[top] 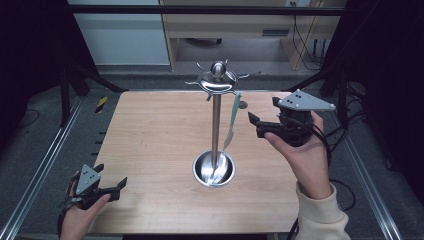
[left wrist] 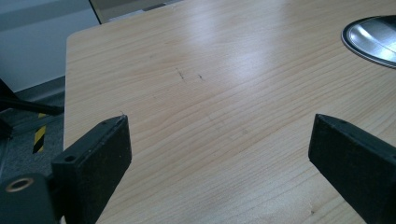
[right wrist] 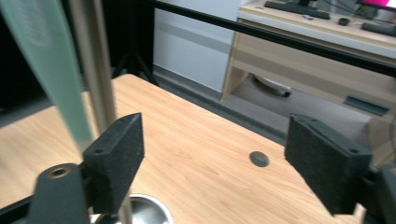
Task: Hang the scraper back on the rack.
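Note:
A metal stand rises from a round base [top: 214,169] at the table's middle, with a thin pole [top: 216,125] and a hooked top [top: 218,77]. A pale green utensil [top: 233,120] hangs from a hook just right of the pole. My right gripper [top: 255,125] is open beside it, held in the air, jaws pointing left at it. In the right gripper view the utensil [right wrist: 51,60] and pole [right wrist: 95,70] stand left of the open right gripper [right wrist: 215,154], outside the gap. My left gripper [top: 112,175] rests open at the near left corner, with nothing between its jaws [left wrist: 219,140].
The wooden table [top: 150,130] has a small dark round plug [top: 242,105] behind the stand. Metal rails run along both sides of the table. A desk and cables lie beyond the far edge. The stand's base [left wrist: 373,39] shows at the upper right of the left gripper view.

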The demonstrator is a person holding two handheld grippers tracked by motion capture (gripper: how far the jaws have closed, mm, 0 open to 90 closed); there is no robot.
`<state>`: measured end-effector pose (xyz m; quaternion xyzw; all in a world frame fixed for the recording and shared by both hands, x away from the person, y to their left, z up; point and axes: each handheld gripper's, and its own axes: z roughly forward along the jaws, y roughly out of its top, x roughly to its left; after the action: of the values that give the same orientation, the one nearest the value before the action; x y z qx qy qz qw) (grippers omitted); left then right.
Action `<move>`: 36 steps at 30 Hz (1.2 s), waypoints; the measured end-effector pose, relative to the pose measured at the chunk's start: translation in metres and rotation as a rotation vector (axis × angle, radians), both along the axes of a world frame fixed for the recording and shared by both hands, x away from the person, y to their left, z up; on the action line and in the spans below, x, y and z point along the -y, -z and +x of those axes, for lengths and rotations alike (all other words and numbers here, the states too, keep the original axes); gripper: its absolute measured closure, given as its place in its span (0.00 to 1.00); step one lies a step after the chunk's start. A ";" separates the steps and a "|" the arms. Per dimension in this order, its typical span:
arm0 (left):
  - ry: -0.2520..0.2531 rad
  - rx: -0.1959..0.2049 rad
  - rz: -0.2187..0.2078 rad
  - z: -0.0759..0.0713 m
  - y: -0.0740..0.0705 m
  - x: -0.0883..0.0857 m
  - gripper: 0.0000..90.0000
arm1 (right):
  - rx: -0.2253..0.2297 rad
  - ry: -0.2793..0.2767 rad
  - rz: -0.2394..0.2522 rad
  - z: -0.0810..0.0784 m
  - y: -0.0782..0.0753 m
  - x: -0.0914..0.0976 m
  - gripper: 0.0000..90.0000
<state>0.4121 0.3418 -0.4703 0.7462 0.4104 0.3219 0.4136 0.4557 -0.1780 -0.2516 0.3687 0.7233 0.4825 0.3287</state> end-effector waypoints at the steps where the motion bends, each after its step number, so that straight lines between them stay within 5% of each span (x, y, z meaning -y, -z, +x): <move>1: 0.000 0.000 -0.001 0.000 0.000 0.000 0.06 | 0.000 0.007 0.000 0.001 0.002 0.000 0.19; 19: 0.001 -0.004 0.003 -0.001 0.000 0.000 0.06 | -0.036 0.077 0.001 0.015 0.047 0.015 0.09; 25: 0.000 -0.001 -0.001 -0.001 0.000 0.001 0.06 | -0.077 0.125 0.021 0.018 0.079 0.023 0.08; 36: -0.004 -0.001 0.001 0.000 0.001 0.000 0.06 | -0.198 0.127 -0.007 0.014 0.140 0.031 0.11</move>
<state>0.4121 0.3415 -0.4712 0.7460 0.4117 0.3226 0.4123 0.4697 -0.2094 -0.3915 0.4583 0.7292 0.4194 0.2868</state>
